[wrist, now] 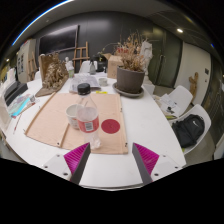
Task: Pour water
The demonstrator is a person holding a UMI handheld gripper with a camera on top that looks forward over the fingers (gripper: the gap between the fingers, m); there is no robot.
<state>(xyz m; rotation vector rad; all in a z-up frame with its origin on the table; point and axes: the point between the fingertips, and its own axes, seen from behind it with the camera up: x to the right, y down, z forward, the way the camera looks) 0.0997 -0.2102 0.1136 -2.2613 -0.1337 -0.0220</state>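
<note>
While the pour has yet to begin, the gripper (109, 160) hangs wide open and empty over a white table (150, 120). Just ahead of its fingers stand a capped water bottle (88, 113) and what may be a cup (73, 116) on a brown mat (50, 120).

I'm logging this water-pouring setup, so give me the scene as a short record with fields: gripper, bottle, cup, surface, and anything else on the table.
hand-held gripper: fingers open, holding nothing
water bottle: upright, clear, red label, just ahead of the fingers and apart from them
cup: clear, upright, beside the bottle; contents cannot be told
surface: white table with a brown mat under bottle and cup
red disc: flat on the mat, on the bottle's other side from the cup
potted plant: far end of table, beyond the bottle
</note>
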